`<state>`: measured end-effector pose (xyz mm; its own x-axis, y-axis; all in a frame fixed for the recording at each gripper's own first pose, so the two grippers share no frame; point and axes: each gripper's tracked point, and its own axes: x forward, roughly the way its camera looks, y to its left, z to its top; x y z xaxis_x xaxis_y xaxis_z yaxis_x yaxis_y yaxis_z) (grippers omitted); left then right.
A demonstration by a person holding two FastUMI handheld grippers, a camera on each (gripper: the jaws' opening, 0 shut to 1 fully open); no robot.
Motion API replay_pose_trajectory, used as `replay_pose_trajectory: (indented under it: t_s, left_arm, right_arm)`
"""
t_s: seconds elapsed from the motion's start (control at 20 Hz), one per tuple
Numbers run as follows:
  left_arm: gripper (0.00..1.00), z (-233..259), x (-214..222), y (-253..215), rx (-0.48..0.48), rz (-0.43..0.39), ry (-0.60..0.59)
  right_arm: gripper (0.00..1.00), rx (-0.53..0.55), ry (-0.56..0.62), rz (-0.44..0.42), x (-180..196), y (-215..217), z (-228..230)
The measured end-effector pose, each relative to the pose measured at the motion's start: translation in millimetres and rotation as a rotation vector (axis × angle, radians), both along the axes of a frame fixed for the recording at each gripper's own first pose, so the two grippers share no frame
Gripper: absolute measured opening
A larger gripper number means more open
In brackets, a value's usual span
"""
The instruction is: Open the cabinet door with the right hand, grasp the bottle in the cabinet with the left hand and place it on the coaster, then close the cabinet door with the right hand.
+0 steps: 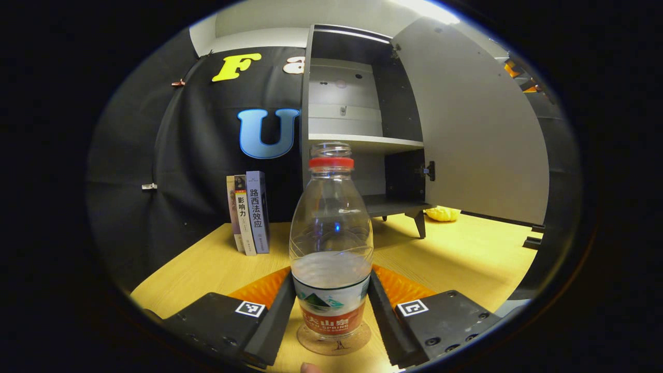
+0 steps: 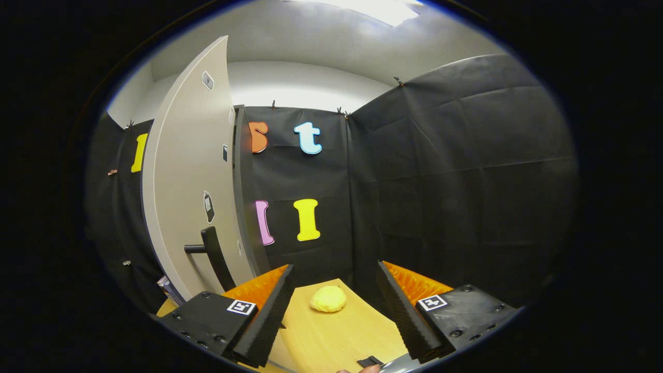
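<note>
A clear water bottle with a red neck ring and no cap stands upright on a round coaster on the wooden table. My left gripper is shut on its lower body, one finger on each side of the label. Behind it the grey cabinet stands with its door swung wide open to the right and its shelves bare. In the right gripper view, my right gripper is open with nothing between its fingers. The open door and its black handle are close on its left.
Three books stand upright left of the cabinet. A yellow lump lies on the table under the open door, also ahead of the right gripper as the yellow lump. Black cloth walls close in the booth.
</note>
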<state>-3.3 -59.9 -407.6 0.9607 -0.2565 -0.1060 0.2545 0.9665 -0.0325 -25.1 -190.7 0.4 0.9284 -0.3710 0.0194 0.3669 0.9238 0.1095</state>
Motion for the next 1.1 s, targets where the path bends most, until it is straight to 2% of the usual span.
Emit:
replay_pose_trajectory:
  t_s: [0.55, 0.7, 1.1]
  left_arm:
    - [0.80, -9.8, -4.5, -1.5, -0.011, -0.016, 0.012]
    - [0.93, -5.0, -6.4, -5.0, -0.019, -0.031, 0.017]
    - [0.94, 26.8, -3.3, -5.9, -0.001, -0.020, -0.003]
  right_arm:
    - [0.97, 0.013, 0.014, -0.025, -15.6, 3.1, -1.6]
    - [0.98, 0.015, 0.021, -0.016, -16.1, 4.7, -4.9]
    - [0.98, 0.033, 0.019, 0.007, -14.6, 1.0, -9.6]
